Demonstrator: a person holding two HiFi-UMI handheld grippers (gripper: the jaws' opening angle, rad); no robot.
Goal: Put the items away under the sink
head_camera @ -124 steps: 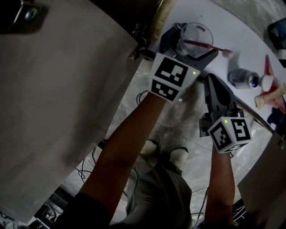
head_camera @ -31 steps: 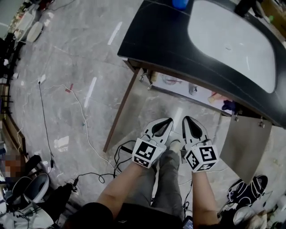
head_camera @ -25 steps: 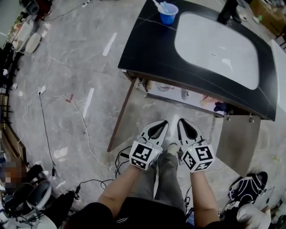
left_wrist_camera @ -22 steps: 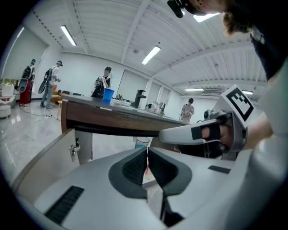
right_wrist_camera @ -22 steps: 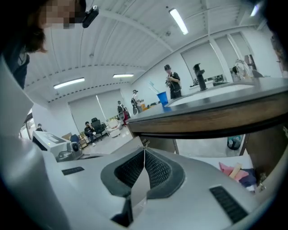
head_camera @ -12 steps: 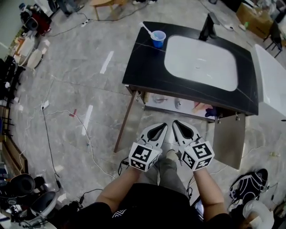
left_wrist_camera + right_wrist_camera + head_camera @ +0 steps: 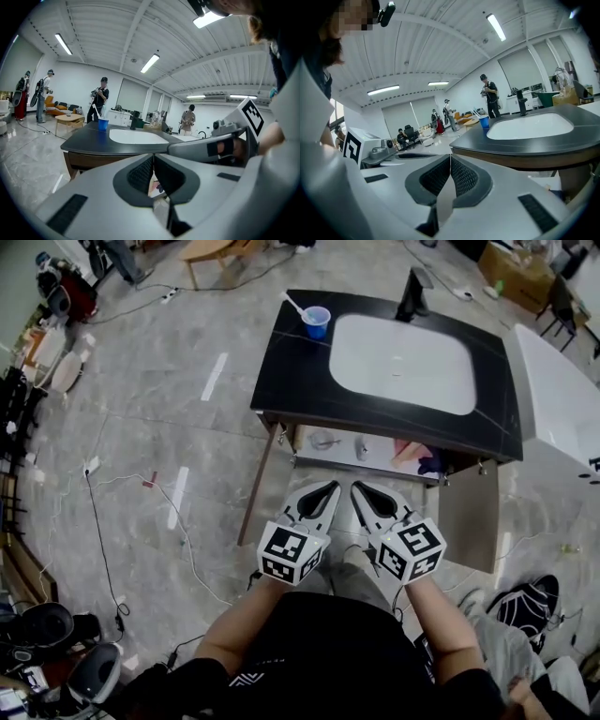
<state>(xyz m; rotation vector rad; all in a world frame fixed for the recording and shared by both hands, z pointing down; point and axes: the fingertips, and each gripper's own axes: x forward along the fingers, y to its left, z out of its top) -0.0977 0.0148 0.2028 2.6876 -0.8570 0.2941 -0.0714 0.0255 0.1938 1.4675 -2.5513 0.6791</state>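
black counter [image 7: 295, 371]: we are looking down on it from a little way back. it is holding the white sink [image 7: 401, 351], a dark tap [image 7: 412, 292] and a blue cup [image 7: 316, 321] with a thin stick in it.
shelf under the sink [image 7: 382, 442]: it is peeking out below the front edge of the counter. the items are lying in a row on it: a clear bowl-like thing [image 7: 323, 440], a small grey thing [image 7: 361, 450], something pink [image 7: 408, 456] and something dark blue [image 7: 431, 465]. they are too small for us to name. we are thinking they are lying there to be out of the way.
doors: the right door [image 7: 469, 517] is hanging wide open. the left door [image 7: 265, 474] is showing only its thin edge. we are guessing both are open so we can reach in.
blue cup: it is sitting up on the counter's far left corner, well apart from the shelf. we are thinking it may need to go under too.
left gripper [image 7: 332, 487] [image 7: 153, 157]: its jaws are pressing together with nothing between them. it is touching nothing and hanging over the floor in front of the shelf.
right gripper [image 7: 356, 487] [image 7: 450, 157]: its jaws are pressing together too, and it is carrying nothing. it is hanging just beside the left one.
why we are holding them so: we are carrying nothing, so we are resting both close to our body, side by side, tips pointing at the shelf.
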